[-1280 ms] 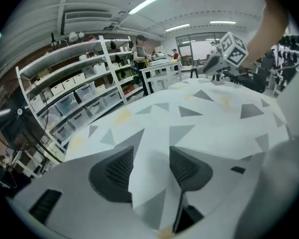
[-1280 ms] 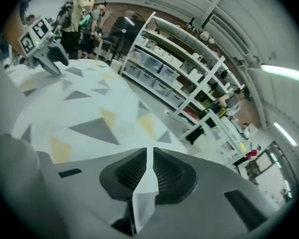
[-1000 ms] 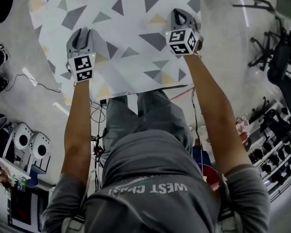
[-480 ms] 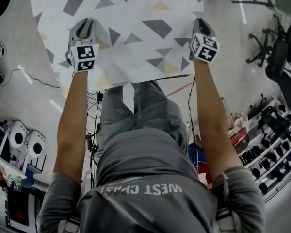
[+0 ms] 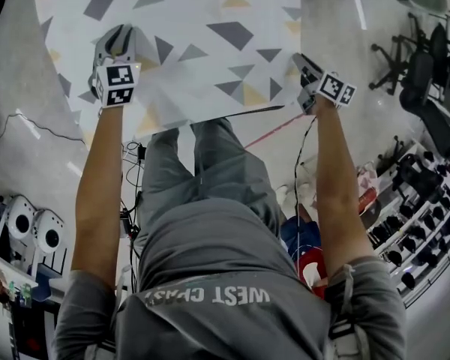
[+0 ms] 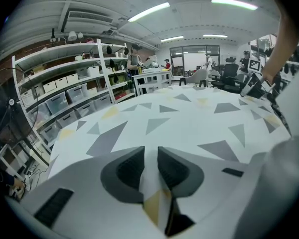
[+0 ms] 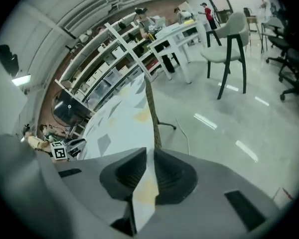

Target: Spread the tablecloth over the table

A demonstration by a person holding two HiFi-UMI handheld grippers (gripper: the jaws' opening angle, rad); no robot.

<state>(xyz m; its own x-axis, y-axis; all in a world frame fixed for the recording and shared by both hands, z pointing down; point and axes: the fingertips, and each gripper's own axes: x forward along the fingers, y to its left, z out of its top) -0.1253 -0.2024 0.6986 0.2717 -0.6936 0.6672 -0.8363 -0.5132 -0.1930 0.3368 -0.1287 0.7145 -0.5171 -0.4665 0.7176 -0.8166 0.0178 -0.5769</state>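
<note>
White tablecloth [image 5: 210, 51] (grey and yellow triangles) covers the counter [image 7: 151, 106] ahead of both tongs. The left tongs [image 5: 121, 40] clench a fold, and the right tongs [image 5: 306, 66] are opening around its near corner edge.

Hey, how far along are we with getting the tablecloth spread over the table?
Mostly done: the tablecloth already lies flat across the table as far as the head view shows. In hand: the left claw pinches a fold of the near edge, and the right claw has the near right corner between jaws that are opening. Left, probably: release both and smooth the near edge.
</note>
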